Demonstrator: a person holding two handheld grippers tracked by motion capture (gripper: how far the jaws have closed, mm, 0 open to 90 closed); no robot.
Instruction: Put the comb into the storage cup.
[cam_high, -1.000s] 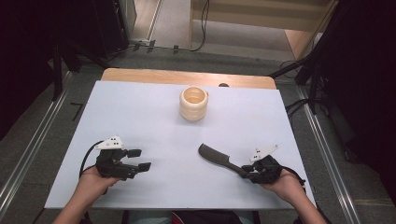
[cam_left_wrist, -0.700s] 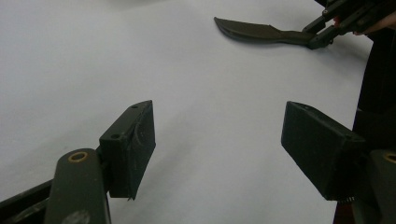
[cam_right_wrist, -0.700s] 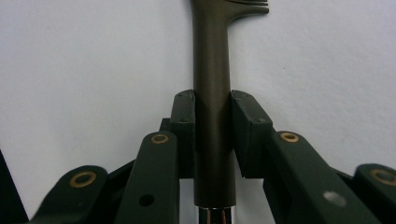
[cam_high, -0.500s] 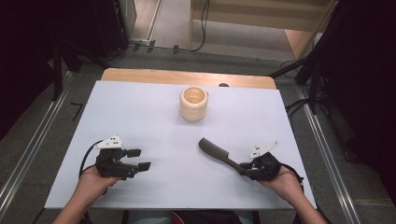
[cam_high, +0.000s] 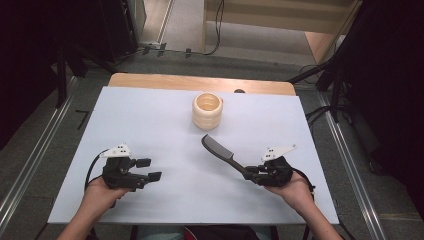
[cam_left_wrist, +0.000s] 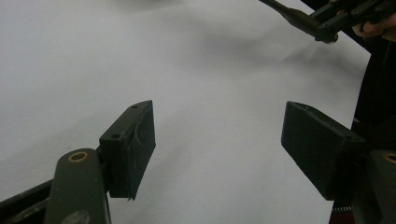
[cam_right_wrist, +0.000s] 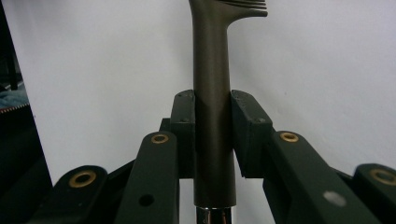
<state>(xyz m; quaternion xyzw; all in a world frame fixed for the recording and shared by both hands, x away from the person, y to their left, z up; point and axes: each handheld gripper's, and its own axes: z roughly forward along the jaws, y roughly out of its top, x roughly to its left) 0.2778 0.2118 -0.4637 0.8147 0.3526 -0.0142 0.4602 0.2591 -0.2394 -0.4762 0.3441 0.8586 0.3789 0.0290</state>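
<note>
In the high view, the right gripper (cam_high: 252, 171) sits near the right front of the white table (cam_high: 150, 115), held in the person's right hand (cam_high: 295, 192), and clamps the handle of a dark comb (cam_high: 222, 152). The comb slants up and left from the jaws, its toothed head toward the middle of the table, near a pale ribbed cup (cam_high: 207, 111) that stands farther back. The left gripper (cam_high: 149, 169) rests at the left front, jaws apart with nothing between them. In the left gripper view, its two pads stand wide over bare table, and the comb's handle (cam_left_wrist: 294, 15) shows at the far right. In the right gripper view, both pads press the comb handle (cam_right_wrist: 211, 93) from either side.
</note>
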